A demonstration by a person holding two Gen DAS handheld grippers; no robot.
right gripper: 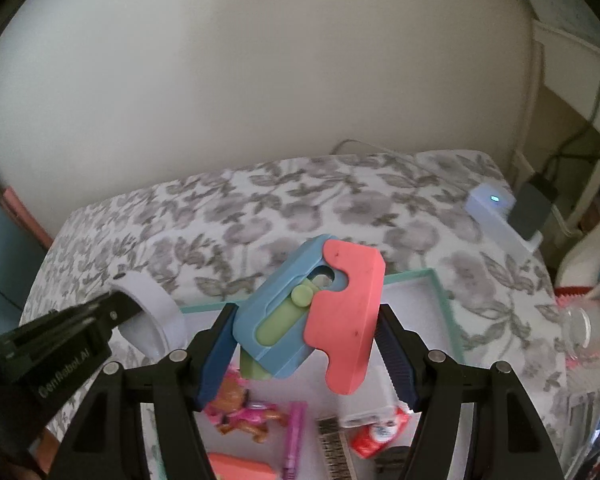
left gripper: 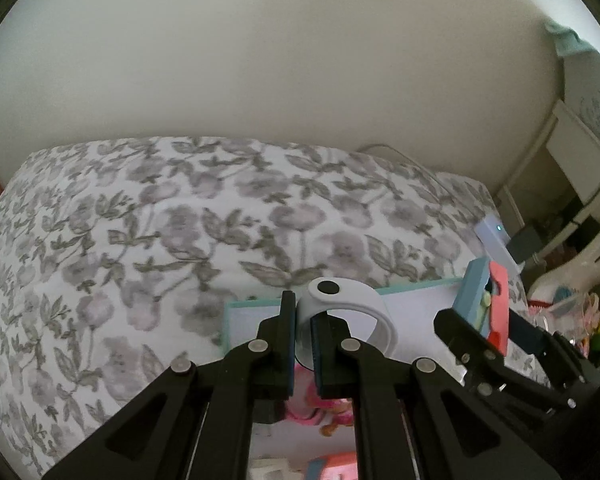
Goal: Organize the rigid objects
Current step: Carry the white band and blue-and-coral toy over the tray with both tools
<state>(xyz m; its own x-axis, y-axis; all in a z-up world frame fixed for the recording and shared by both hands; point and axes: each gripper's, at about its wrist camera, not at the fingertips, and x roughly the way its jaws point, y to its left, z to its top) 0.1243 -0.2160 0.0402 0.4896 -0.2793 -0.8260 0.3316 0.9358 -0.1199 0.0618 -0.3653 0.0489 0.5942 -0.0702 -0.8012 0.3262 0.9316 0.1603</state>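
My left gripper (left gripper: pixel 303 320) is shut on a white plastic ring with a black button (left gripper: pixel 352 308), pinching its near wall above the tray. In the right wrist view the same ring (right gripper: pixel 156 300) hangs at the left from the left gripper (right gripper: pixel 126 306). My right gripper (right gripper: pixel 306 316) is shut on a blue, pink and green block toy (right gripper: pixel 340 292), with its pads pressed on both sides and the jaws held wide. That toy (left gripper: pixel 498 296) also shows at the right of the left wrist view, in the right gripper (left gripper: pixel 474 320). Both hover over a white tray with a teal rim (right gripper: pixel 440 280).
In the tray lie a toy pup (right gripper: pixel 240 408), a pink pen (right gripper: pixel 294 432), a red-and-white packet (right gripper: pixel 376 436) and a pink block (right gripper: pixel 240 468). The tray rests on a floral bedcover (left gripper: pixel 140 240). A white device with a blue light (right gripper: pixel 492 204) and a clear bottle (right gripper: pixel 584 332) stand to the right.
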